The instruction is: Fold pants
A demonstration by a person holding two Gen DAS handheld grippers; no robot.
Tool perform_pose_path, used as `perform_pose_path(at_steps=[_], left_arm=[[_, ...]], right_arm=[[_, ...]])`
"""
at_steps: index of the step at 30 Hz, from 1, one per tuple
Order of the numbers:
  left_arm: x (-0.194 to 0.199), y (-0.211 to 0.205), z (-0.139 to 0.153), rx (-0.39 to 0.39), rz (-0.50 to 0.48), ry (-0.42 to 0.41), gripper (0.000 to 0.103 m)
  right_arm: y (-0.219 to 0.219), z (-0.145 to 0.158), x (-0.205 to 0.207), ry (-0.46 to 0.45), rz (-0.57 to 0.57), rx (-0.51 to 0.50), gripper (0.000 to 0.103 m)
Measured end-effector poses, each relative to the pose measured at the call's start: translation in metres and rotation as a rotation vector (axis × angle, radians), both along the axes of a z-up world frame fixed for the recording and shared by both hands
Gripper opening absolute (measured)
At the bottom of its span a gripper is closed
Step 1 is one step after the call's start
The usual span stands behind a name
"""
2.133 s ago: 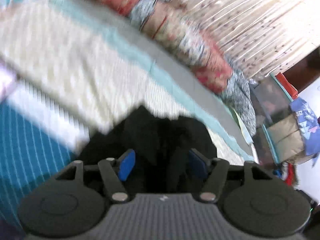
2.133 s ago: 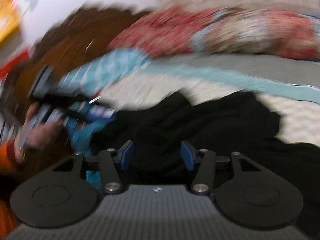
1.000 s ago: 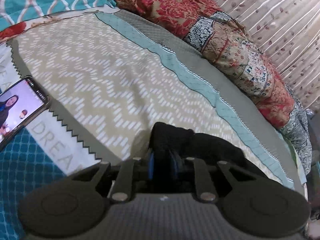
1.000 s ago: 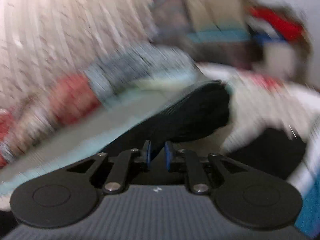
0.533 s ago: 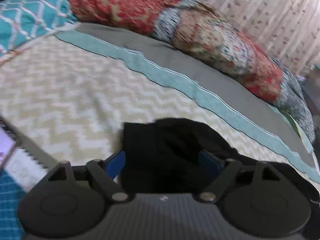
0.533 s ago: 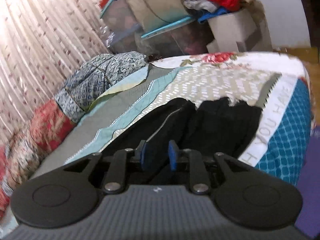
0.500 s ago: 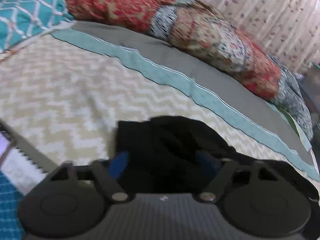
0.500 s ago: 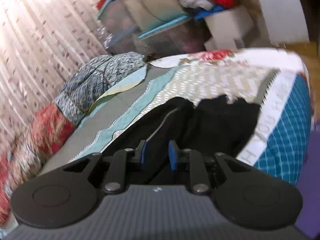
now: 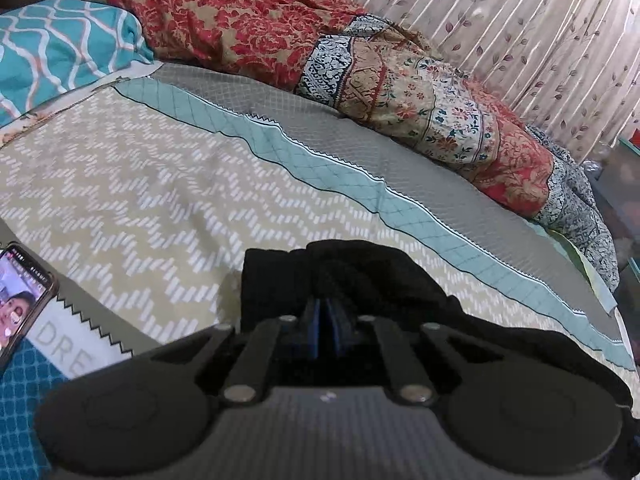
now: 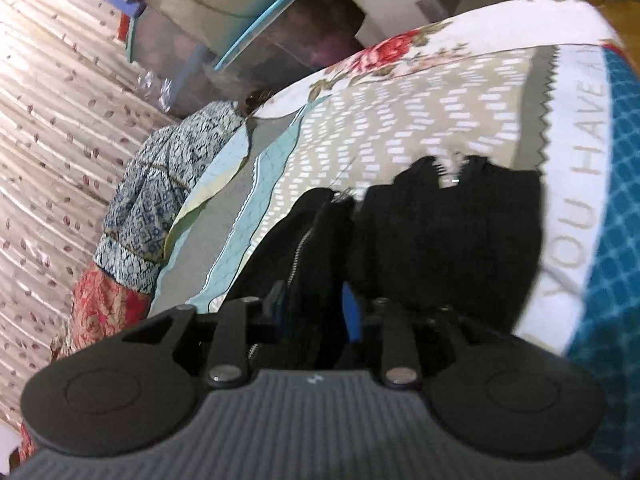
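**Black pants bunched on the bed, both grippers at the cloth**

Left wrist view: Looking down across the bed cover (image 9: pixel 168 200), zigzag-patterned. Lying near the front edge, the black pants (image 9: pixel 352 276), bunched in folds directly ahead of the left gripper (image 9: pixel 326 334). Showing blue pads pressed together, jaws fully closed after just closing; dark cloth crowding the tips, but cannot tell whether any fold is pinched between them. Resting at the far left edge, a phone (image 9: pixel 22 300) with its screen lit. Piled along the far side, a red floral quilt (image 9: pixel 260 20), with a teal pillow (image 9: pixel 60 52) at upper left and a leaf-print curtain (image 9: pixel 520 28) behind.

Right wrist view: Tilting steeply, frame blurred. Spreading ahead of the right gripper (image 10: pixel 314 314), the pants (image 10: pixel 452 232), with a zipper (image 10: pixel 298 252) running toward the tips. Standing partly apart, jaws just been opening; black cloth sitting between the blue pads (image 10: pixel 349 312), no visible pressing on it. Stacking beyond the bed, storage boxes (image 10: pixel 224 28).
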State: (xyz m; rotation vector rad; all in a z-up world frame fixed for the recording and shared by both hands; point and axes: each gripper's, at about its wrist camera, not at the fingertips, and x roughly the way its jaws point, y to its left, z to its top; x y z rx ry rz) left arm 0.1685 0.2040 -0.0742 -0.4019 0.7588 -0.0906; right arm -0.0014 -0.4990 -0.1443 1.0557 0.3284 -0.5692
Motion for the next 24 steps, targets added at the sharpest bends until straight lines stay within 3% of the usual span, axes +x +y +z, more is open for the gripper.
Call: perform_pose_path(at_steps=[3,6,7,13,18,20,21,24], left_arm=[[-0.003,0.0,0.001,-0.007,0.009,-0.003,0.006],[-0.005,0.004,0.003,-0.028,0.025,0.0,0.006],[-0.007,0.005,0.005,-0.038,0.03,-0.001,0.006],[-0.027,0.023,0.027,-0.057,0.112,-0.097,0.002],[-0.02,0.03,0.031,-0.086,0.105,-0.079,0.003],[-0.017,0.019,0.032,-0.056,0.064,-0.069,0.006],[-0.014,0.011,0.031,-0.026,0.041,-0.061,0.013],[-0.013,-0.016,0.028,0.141,-0.05,-0.078,0.032]], right_arm=[[0.001,-0.005,0.016,0.071,0.013,-0.02,0.039],[0.002,-0.007,0.02,0.105,0.019,-0.048,0.009],[0.006,-0.001,0.014,0.096,0.004,-0.074,0.009],[0.033,0.068,-0.037,-0.109,-0.093,-0.28,0.008],[0.035,0.111,-0.038,-0.211,-0.081,-0.326,0.008],[0.037,0.121,-0.03,-0.207,-0.071,-0.351,0.009],[0.038,0.124,-0.026,-0.205,-0.069,-0.36,0.009],[0.036,0.127,-0.018,-0.198,-0.062,-0.365,0.009]])
